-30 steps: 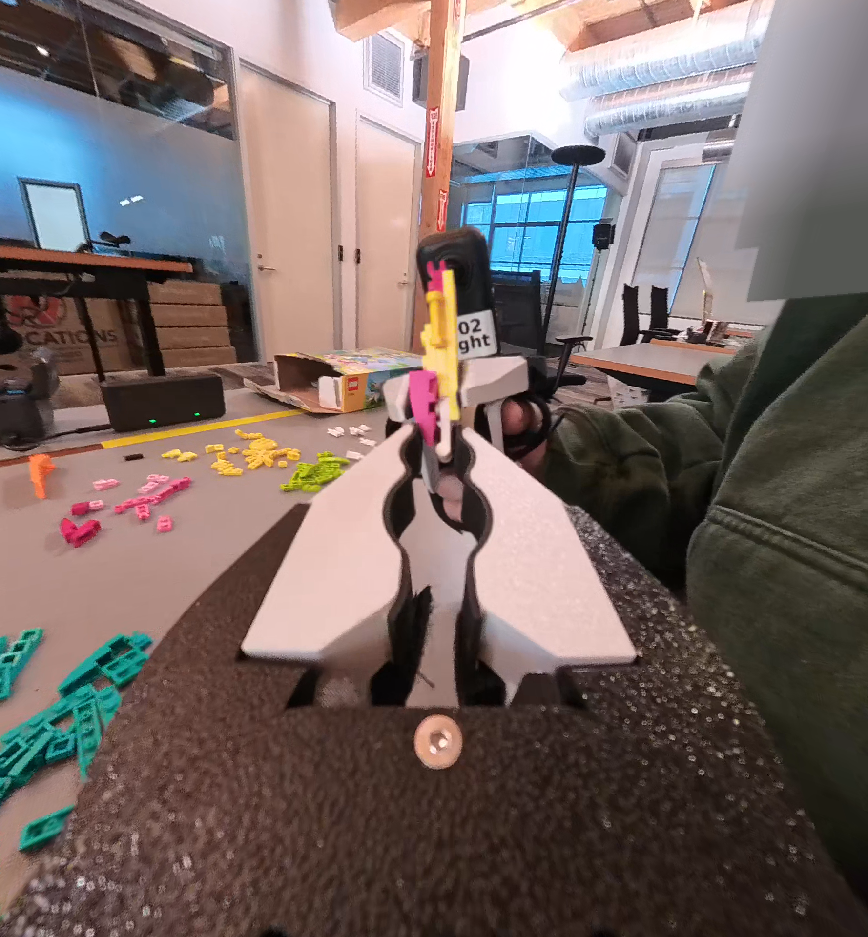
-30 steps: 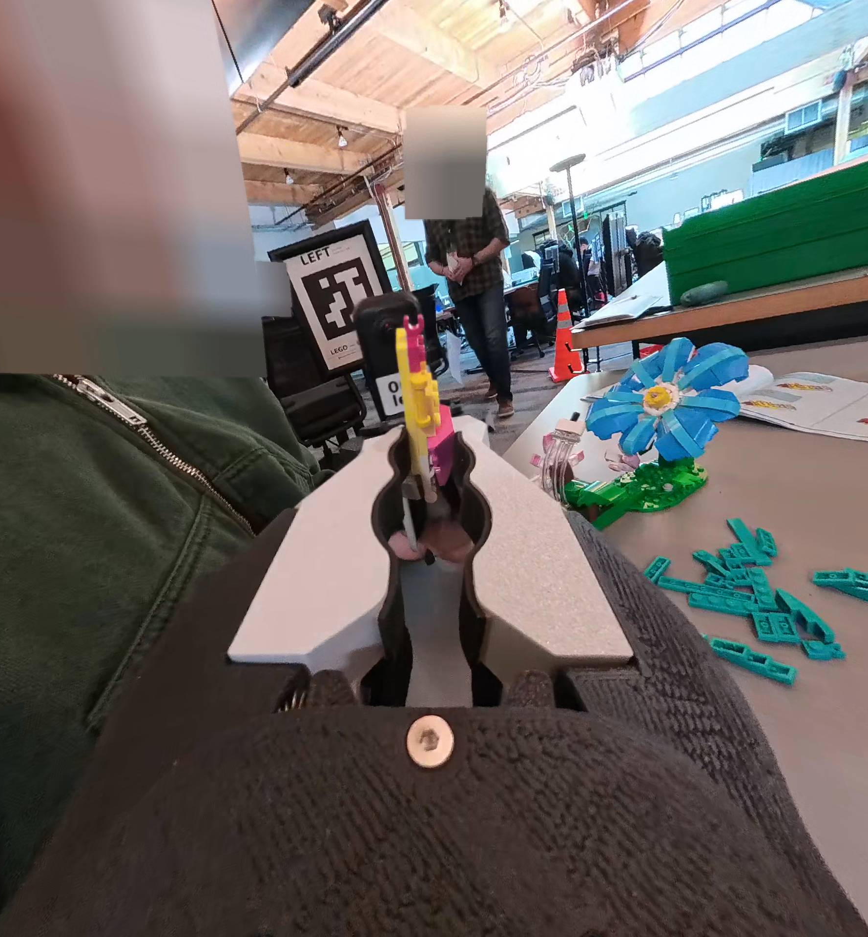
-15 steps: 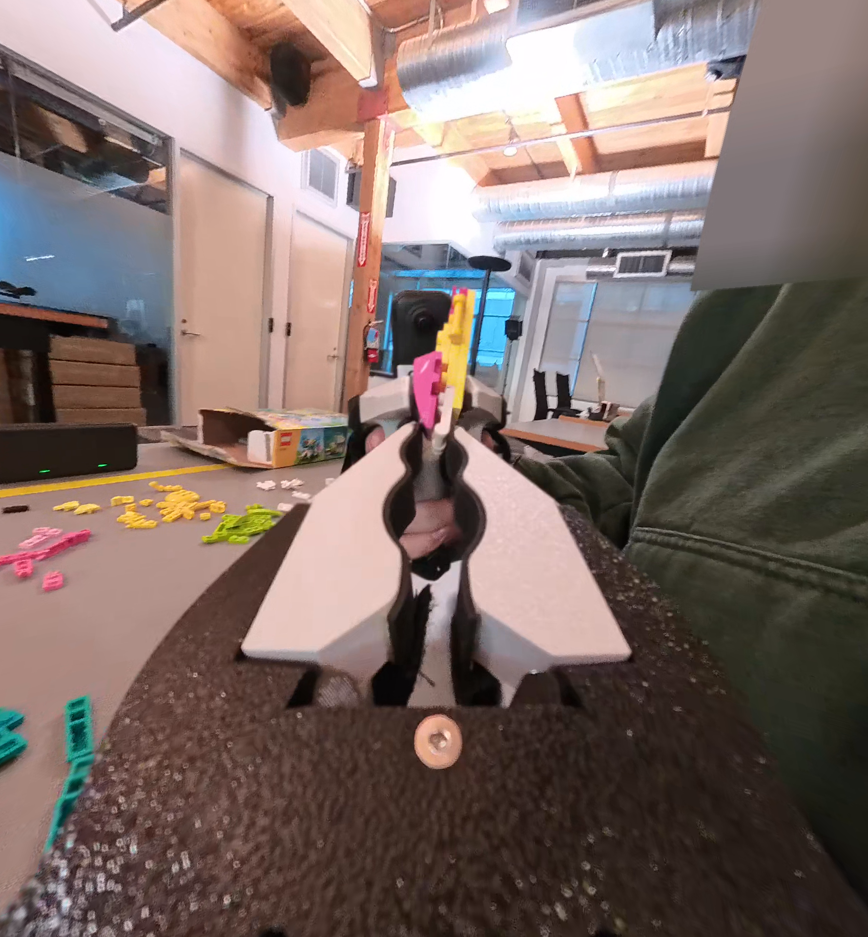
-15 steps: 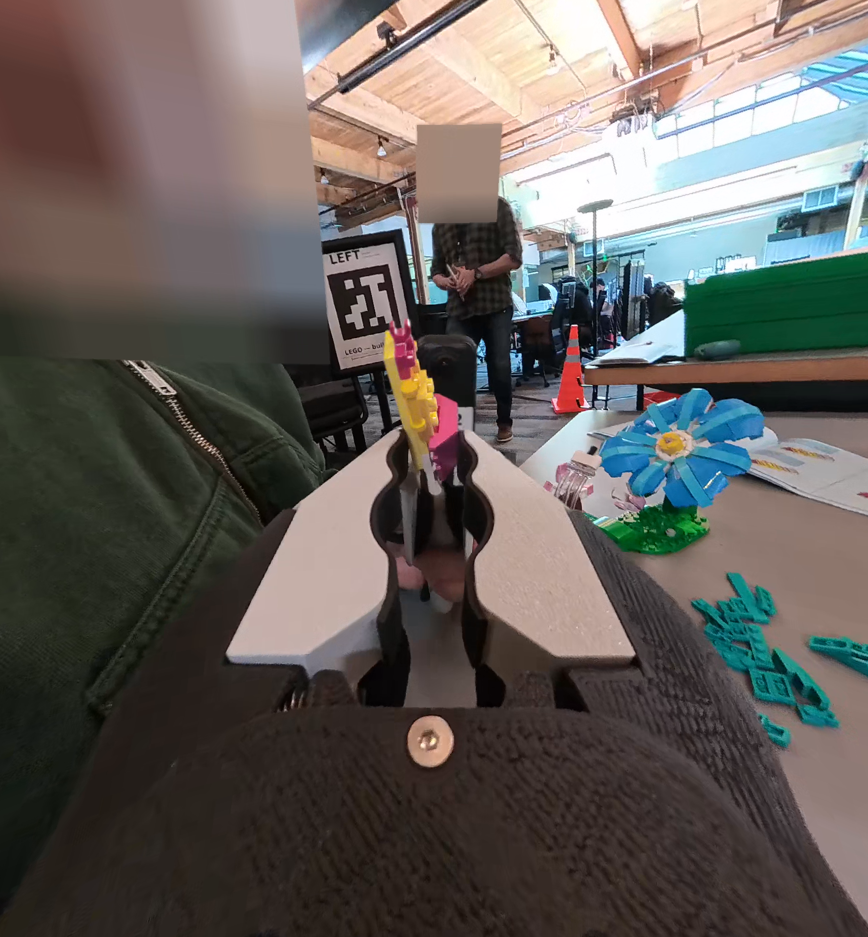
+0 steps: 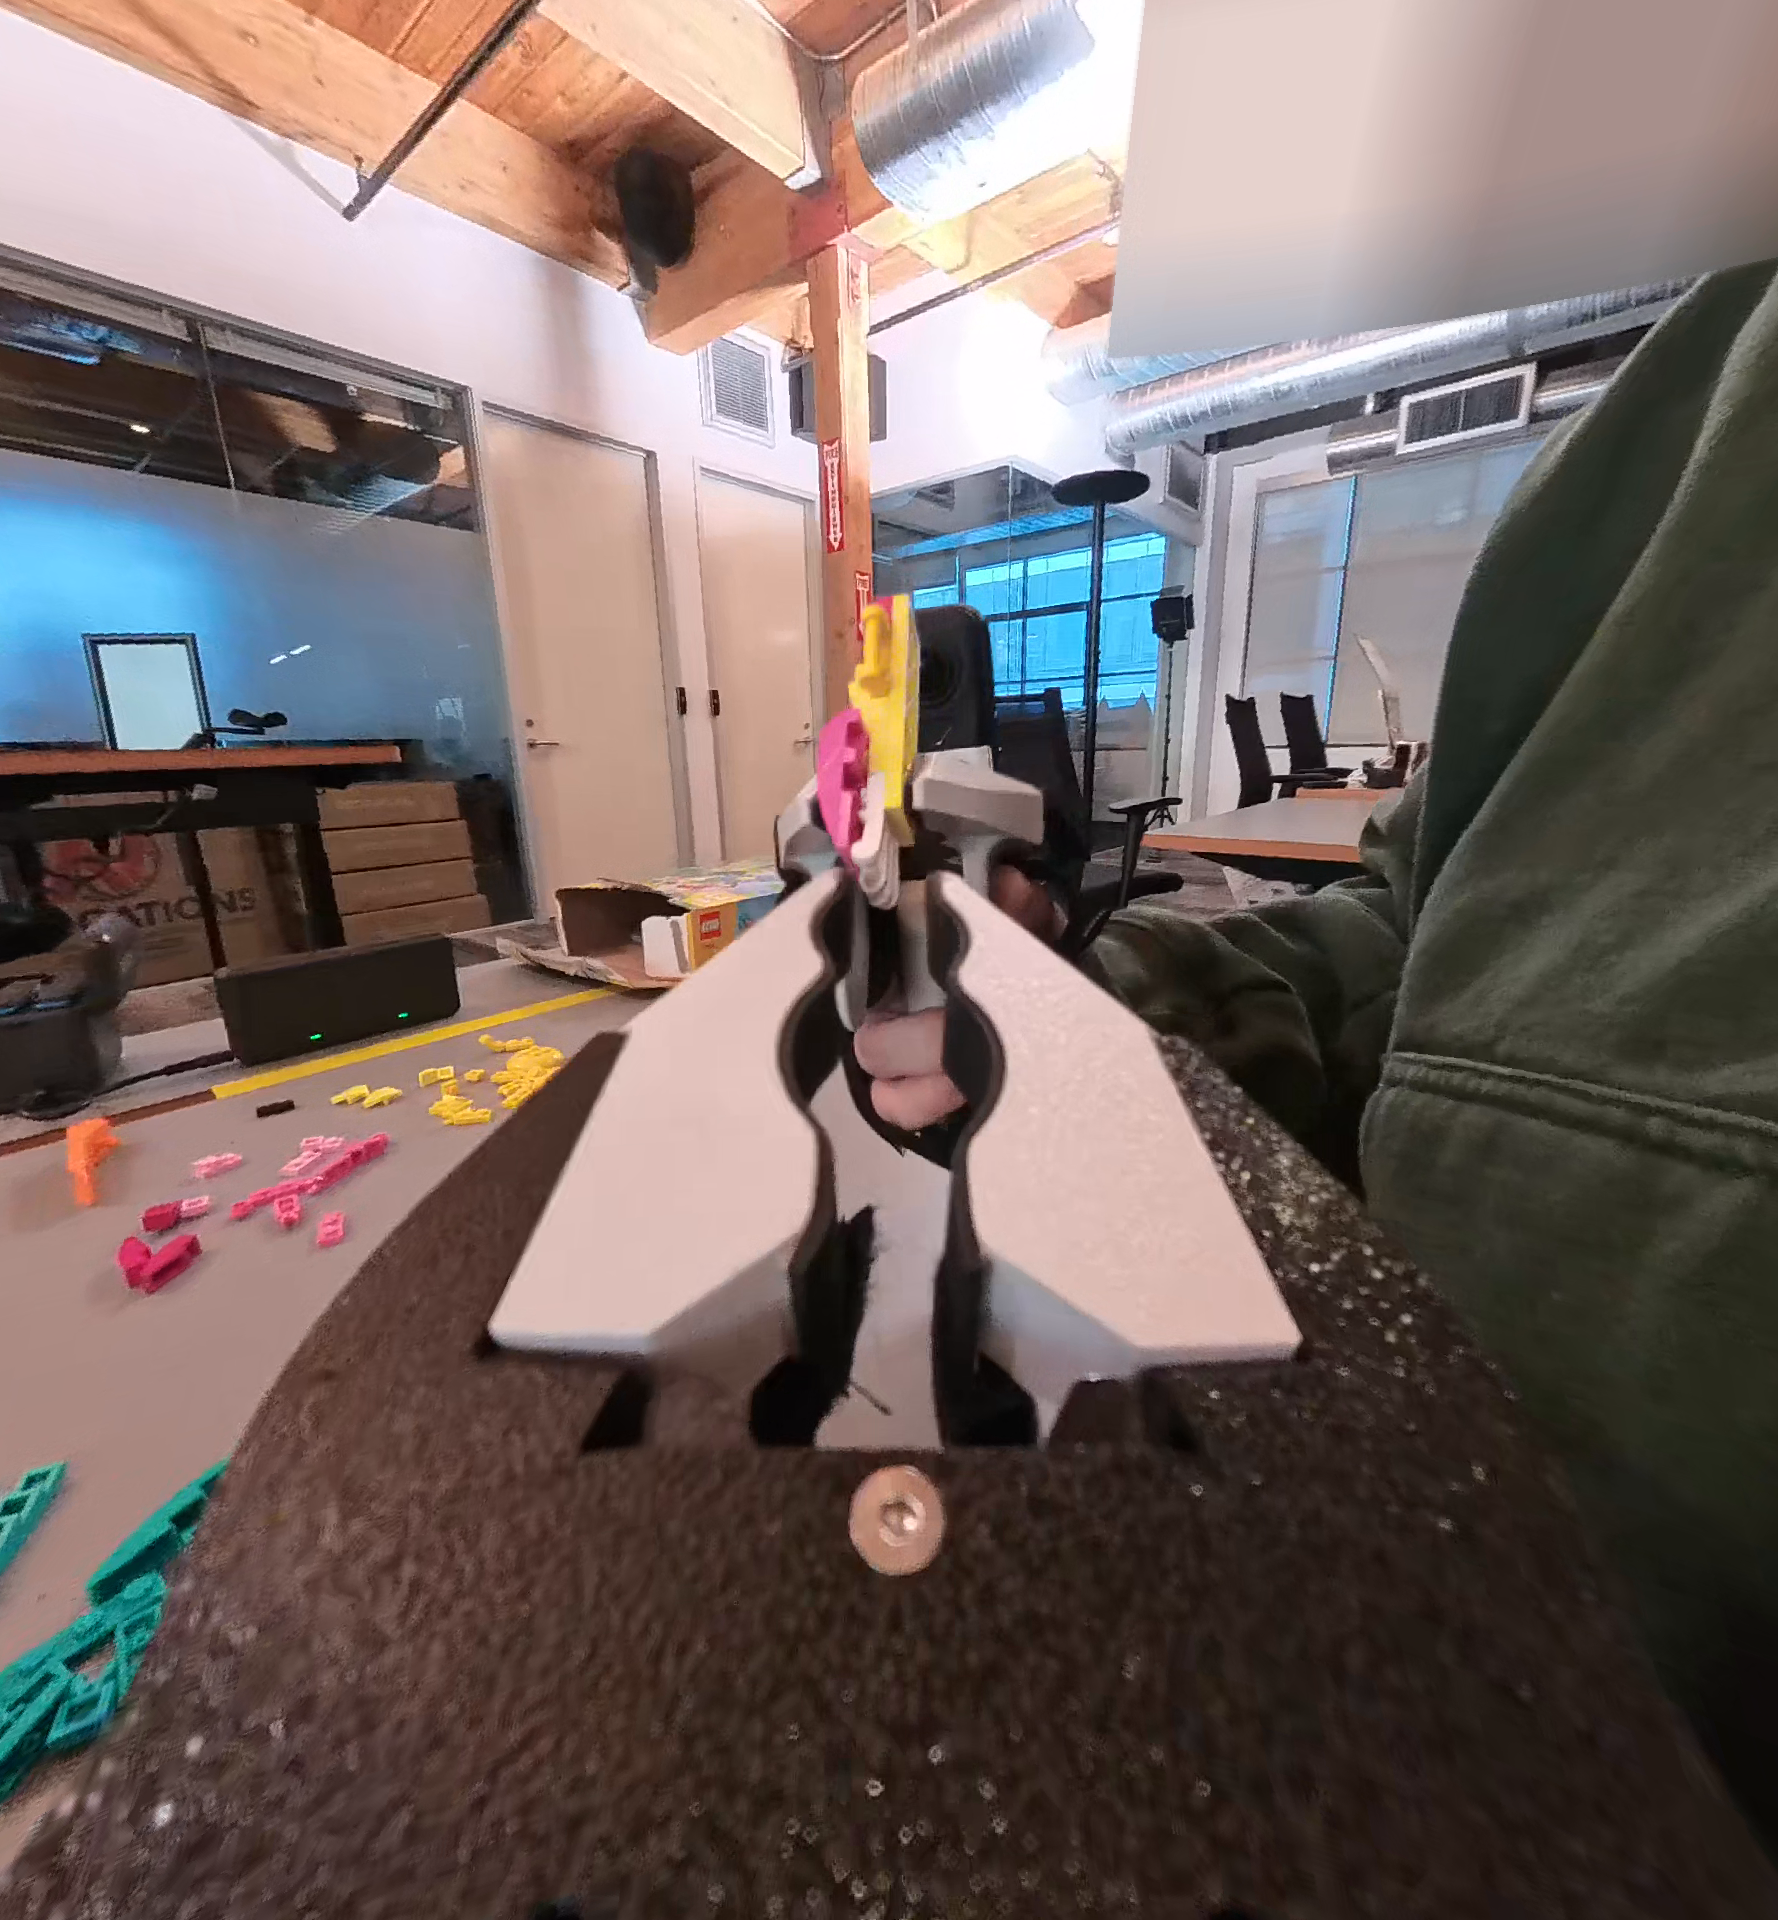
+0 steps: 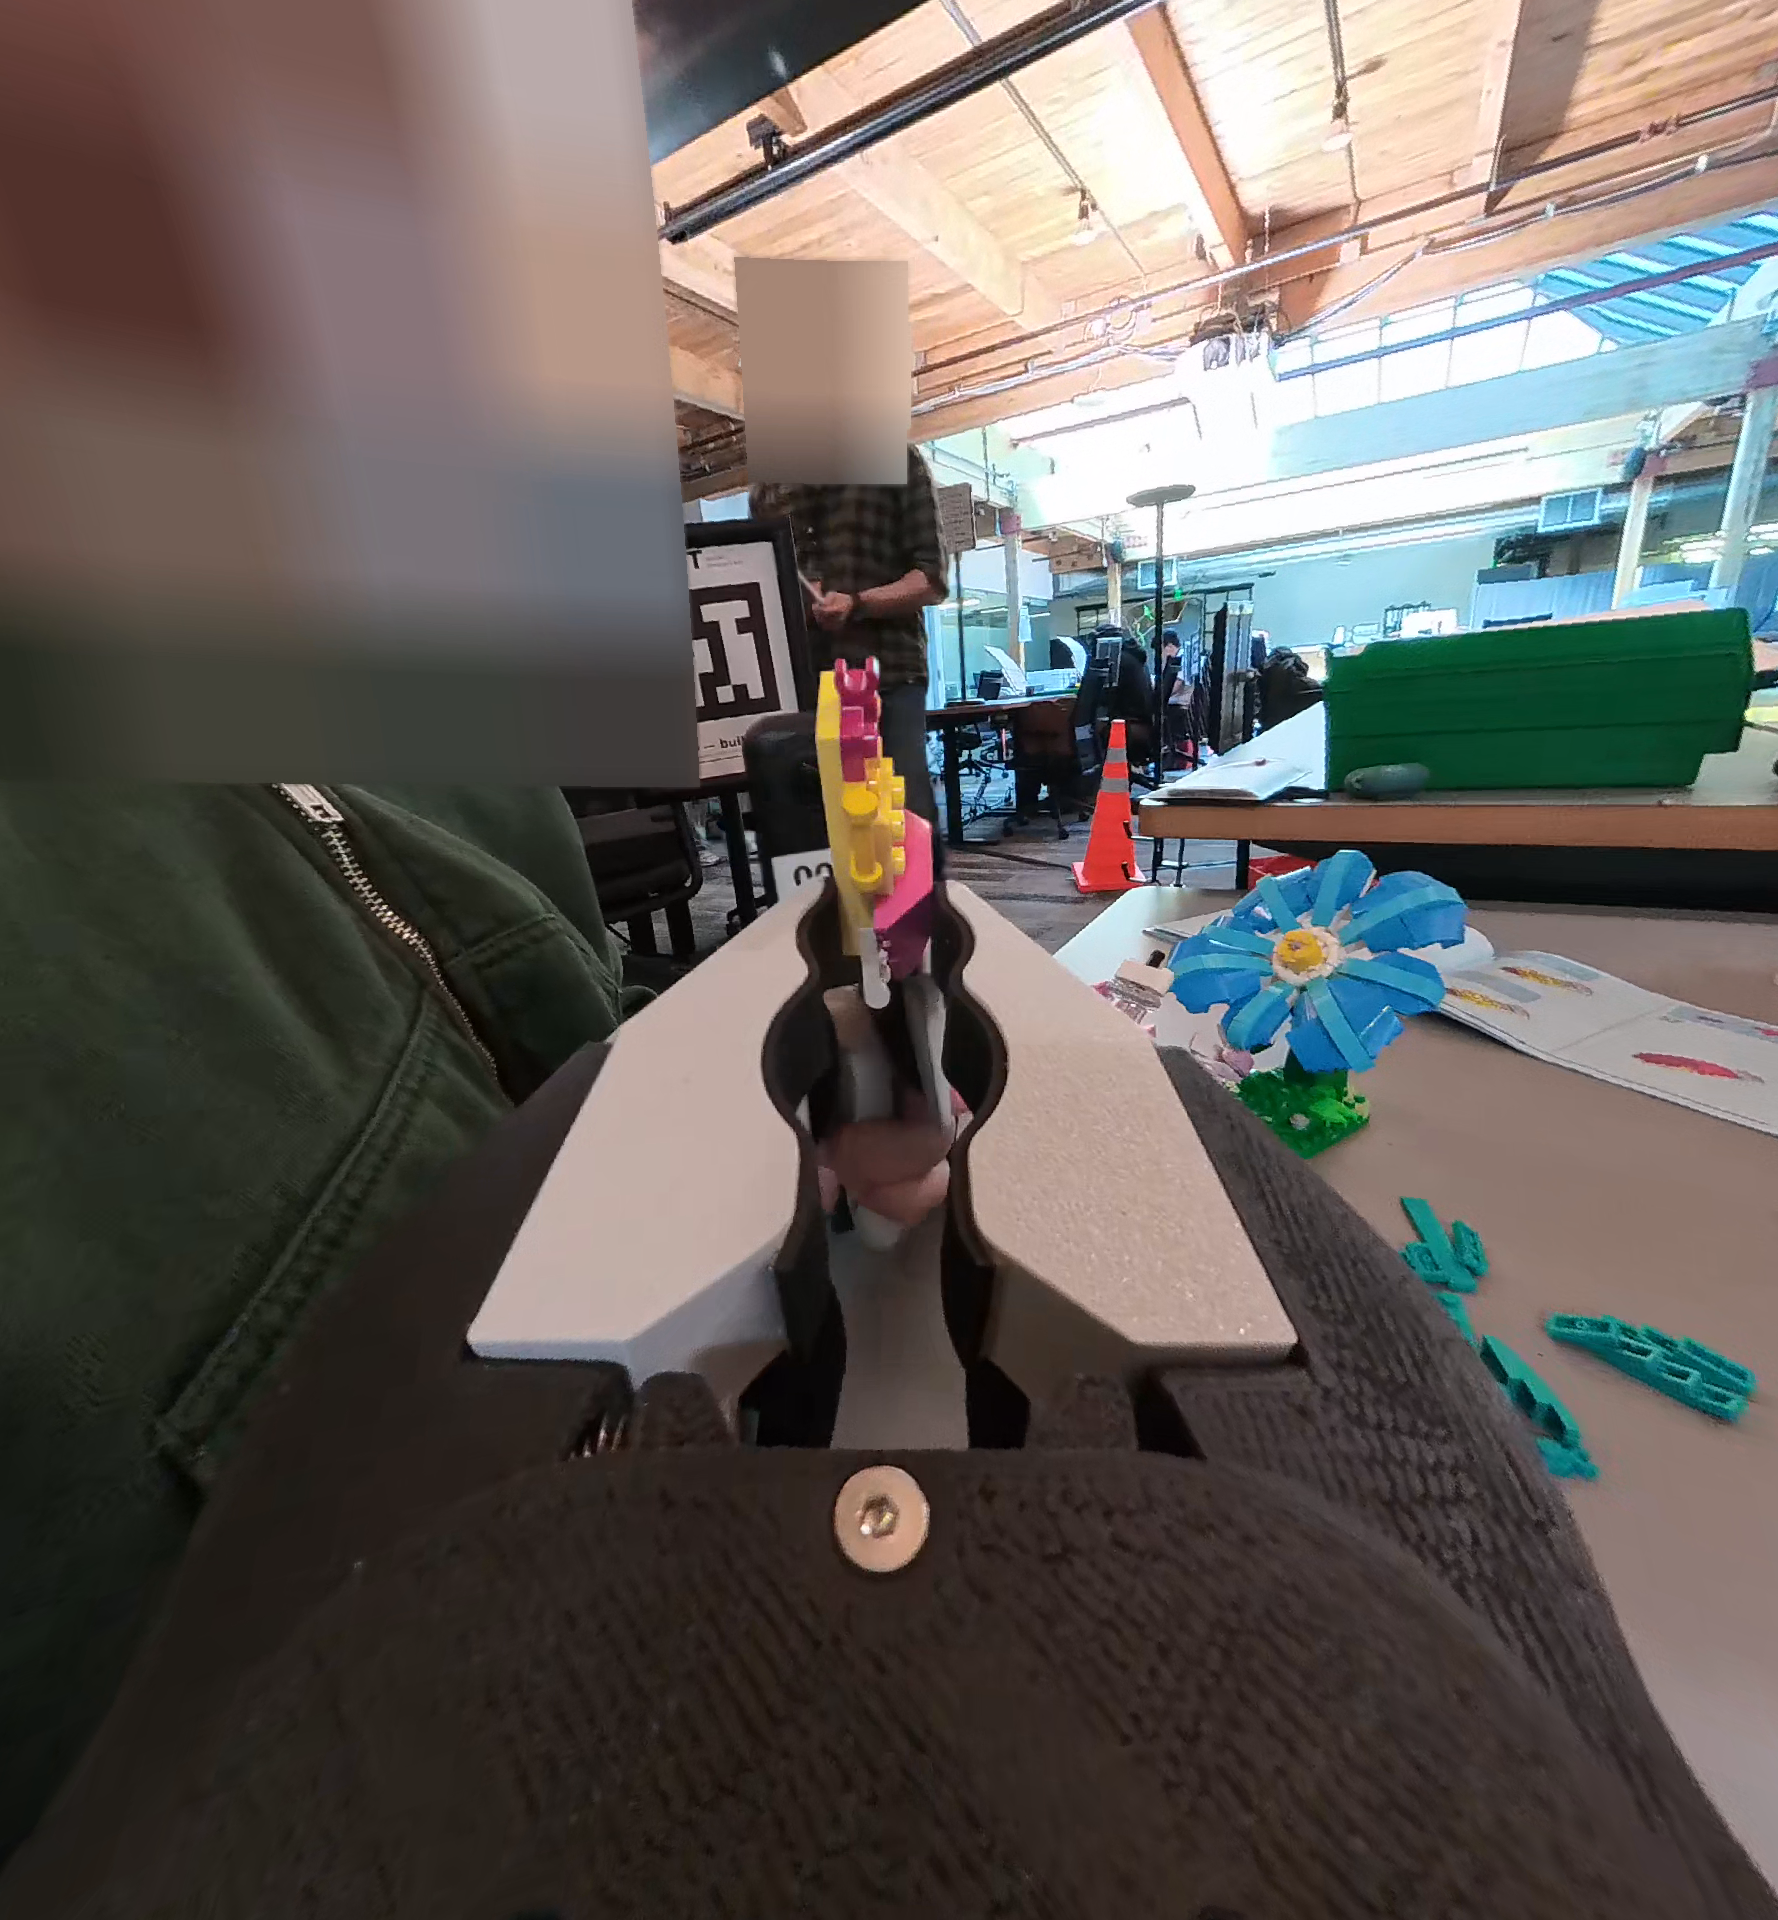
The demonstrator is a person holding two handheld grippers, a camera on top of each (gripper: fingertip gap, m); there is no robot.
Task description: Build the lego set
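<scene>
A small yellow and magenta lego assembly (image 5: 880, 748) stands upright in the air between my two grippers, which face each other. My left gripper (image 5: 887, 888) is shut on its lower end, where a white piece sticks out. My right gripper (image 6: 883, 909) is shut on the same assembly (image 6: 864, 810) from the opposite side. In the left wrist view the right gripper (image 5: 973, 805) shows just behind the assembly, with a hand on it. The bottom of the assembly is hidden by the fingertips.
Loose teal bricks (image 5: 23, 1621), pink bricks (image 5: 282, 1195), yellow bricks (image 5: 490, 1081) and an open cardboard box (image 5: 646, 920) lie on the grey table. A built blue flower (image 6: 1311, 966), a booklet (image 6: 1643, 1029) and teal bricks (image 6: 1643, 1361) lie to my right. A green jacket (image 6: 189, 1143) is close. My two grippers' fingertips are within a few centimetres of each other. The built blue flower (image 6: 1311, 966) is about equally far from each gripper, around 25 centimetres.
Both grippers have turned and tilted together while keeping hold of the assembly. It leaned one way half a second ago and now stands nearly upright. The blue flower looks closer in the right view.
</scene>
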